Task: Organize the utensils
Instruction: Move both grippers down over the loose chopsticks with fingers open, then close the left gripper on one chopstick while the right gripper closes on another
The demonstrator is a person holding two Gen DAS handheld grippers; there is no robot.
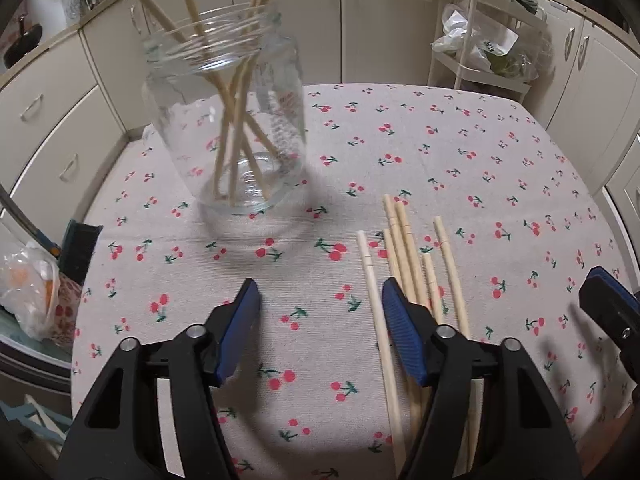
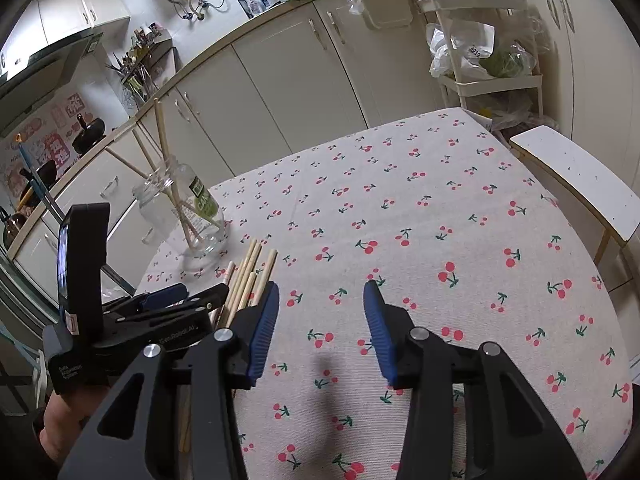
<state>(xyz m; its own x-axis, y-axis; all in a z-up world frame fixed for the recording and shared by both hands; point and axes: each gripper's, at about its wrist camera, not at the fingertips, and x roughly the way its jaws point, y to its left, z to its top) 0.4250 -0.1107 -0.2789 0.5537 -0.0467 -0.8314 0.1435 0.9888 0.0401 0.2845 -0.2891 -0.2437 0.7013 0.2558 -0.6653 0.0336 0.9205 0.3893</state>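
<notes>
Both tongs stand spread with nothing between their blue pads. Left tongs [image 1: 320, 312] hang over bare cherry-print cloth on the desk [image 1: 460, 152], their right-hand finger just above the loose chopsticks [image 1: 404, 248], which lie side by side pointing away from the camera; whether the pad touches them cannot be told. Right tongs [image 2: 320, 320] hover over open cloth too, with the same chopsticks [image 2: 248, 276] just beside and partly under their left-hand finger.

Further back on the left stands the glass jar [image 1: 228, 120], upright, holding several chopsticks that lean against its rim. It sits near the desk's left edge, apart from the loose bundle, with a clear strip of cloth between them.

Open room lies to the right and toward the far edge of the desk, where the cloth is bare. Beyond the far right corner stands a white rack [image 2: 480, 40] loaded with bags, and a white bench [image 2: 576, 176] runs alongside the desk's right edge. Cabinets [image 2: 280, 80] line the wall behind.
</notes>
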